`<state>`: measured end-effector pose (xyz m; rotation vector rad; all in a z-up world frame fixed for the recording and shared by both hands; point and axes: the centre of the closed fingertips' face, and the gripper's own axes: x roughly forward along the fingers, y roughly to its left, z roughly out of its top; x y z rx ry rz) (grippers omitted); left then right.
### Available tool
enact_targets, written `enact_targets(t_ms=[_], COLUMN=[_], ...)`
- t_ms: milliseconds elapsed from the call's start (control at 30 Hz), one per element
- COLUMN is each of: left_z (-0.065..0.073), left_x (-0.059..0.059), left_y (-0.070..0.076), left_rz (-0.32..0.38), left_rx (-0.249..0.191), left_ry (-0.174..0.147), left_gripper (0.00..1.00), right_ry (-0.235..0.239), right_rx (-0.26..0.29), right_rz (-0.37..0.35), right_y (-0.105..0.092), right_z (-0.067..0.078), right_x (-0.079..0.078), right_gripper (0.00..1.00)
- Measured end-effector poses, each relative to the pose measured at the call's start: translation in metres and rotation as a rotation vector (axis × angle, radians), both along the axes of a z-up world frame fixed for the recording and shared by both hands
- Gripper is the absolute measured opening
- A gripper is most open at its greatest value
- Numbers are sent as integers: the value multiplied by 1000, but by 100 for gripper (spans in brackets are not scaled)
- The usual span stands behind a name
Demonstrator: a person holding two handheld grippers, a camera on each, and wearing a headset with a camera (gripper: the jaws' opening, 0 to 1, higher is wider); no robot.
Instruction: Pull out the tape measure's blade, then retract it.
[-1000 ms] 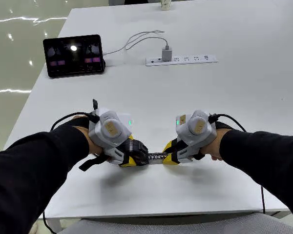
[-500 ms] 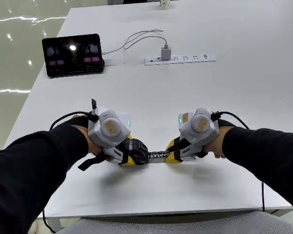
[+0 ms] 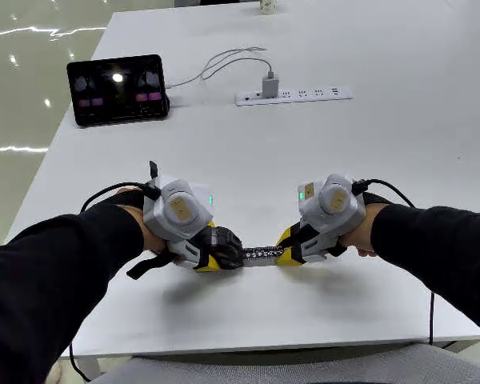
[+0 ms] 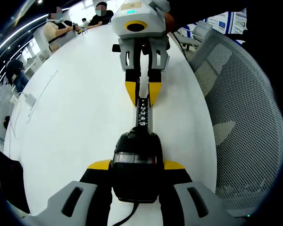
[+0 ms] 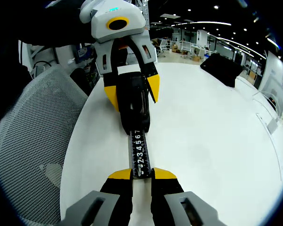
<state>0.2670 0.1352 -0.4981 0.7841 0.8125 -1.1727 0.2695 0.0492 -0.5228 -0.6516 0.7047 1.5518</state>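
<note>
Few numbered marks of blade (image 5: 139, 155) drawn out, long axis straight from left fingers (image 4: 101, 165) to right fingers (image 5: 120, 175), at the near edge of the worktop (image 3: 344, 144). Left fingers closed on the tape measure (image 4: 137, 157) body; right fingers pinched almost together on the blade tip. Likely next: pull right-hand side away along that axis, body held fixed.

The tape measure's case (image 4: 137, 153) looks like matt black plastic with a glossier window; its blade (image 5: 139, 150) is dark and smooth; the left gripper (image 4: 137, 165) and right gripper (image 5: 141, 174) wear pale, smooth plastic shells with matt yellow tips; the table (image 3: 304, 144) is smooth white, faintly shiny; the chair (image 4: 240, 117) is grey mesh.
</note>
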Motion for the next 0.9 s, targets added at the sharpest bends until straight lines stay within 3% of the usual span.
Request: enact_targets(t_ms=[900], left_z=[-1], left_x=[0], left_y=[-1], left_rz=[4], left_rx=[3], left_ry=[-2], left_gripper=[32], right_ry=[2], right_rx=[-23], right_rz=[-4], right_y=[-24], right_z=[1], right_x=[4], right_gripper=[10])
